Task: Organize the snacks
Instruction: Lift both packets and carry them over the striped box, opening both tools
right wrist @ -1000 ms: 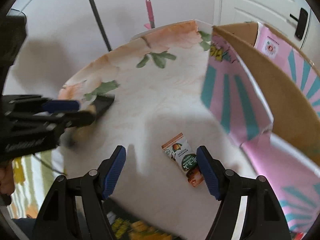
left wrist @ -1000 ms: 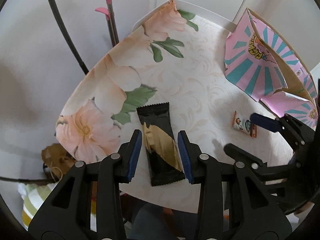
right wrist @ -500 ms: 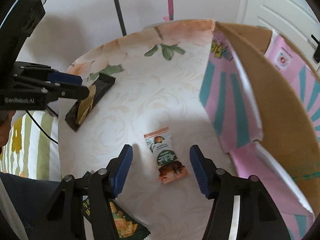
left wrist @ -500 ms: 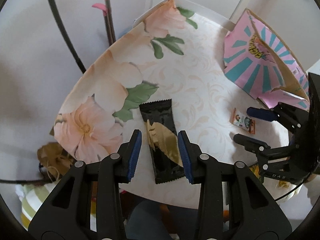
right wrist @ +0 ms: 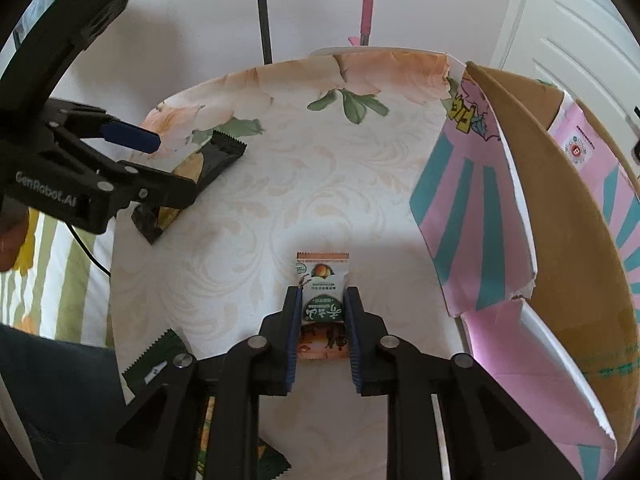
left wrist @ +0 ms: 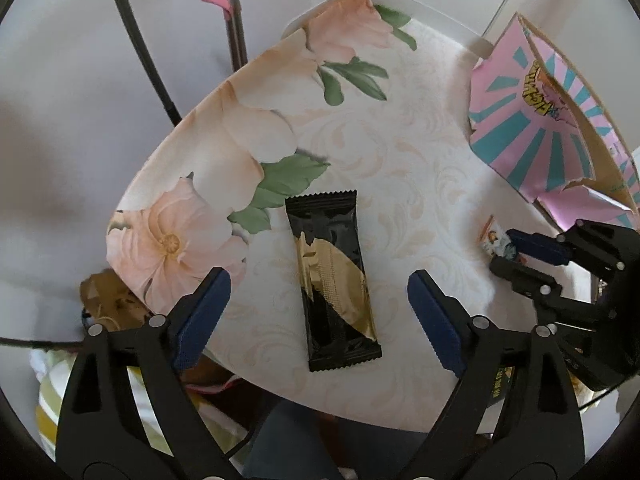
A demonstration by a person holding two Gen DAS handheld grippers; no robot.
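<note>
- Up front in the left wrist view, the left gripper (left wrist: 318, 304) has its jaws spread wide, holding nothing.
- Between its blue pads (left wrist: 200, 314) lies a black and gold bar (left wrist: 334, 280), flat on the floral table (left wrist: 400, 168), touching neither pad.
- At the right edge, the right gripper (left wrist: 505, 251) reaches in over a small packet (left wrist: 491, 236), which it mostly hides.
- Beyond that, a pink and teal box (left wrist: 532, 136) stands open on the table's far right.
- A pink-handled pole (left wrist: 232, 20) leans behind the table.
- Over in the right wrist view, the right gripper (right wrist: 322, 330) is clamped on the packet (right wrist: 322, 284), both pads pressed to its sides.
- That packet, white with green and orange print, lies on the table (right wrist: 340, 184) near the front edge, its top end poking past the fingertips.
- The box (right wrist: 492, 216) sits just to the right, its cardboard inside showing.
- At left, the left gripper (right wrist: 162, 168) hangs over the bar (right wrist: 218, 156), well apart from the packet.
- A dark green wrapper (right wrist: 154, 364) lies at the table's near-left edge.
</note>
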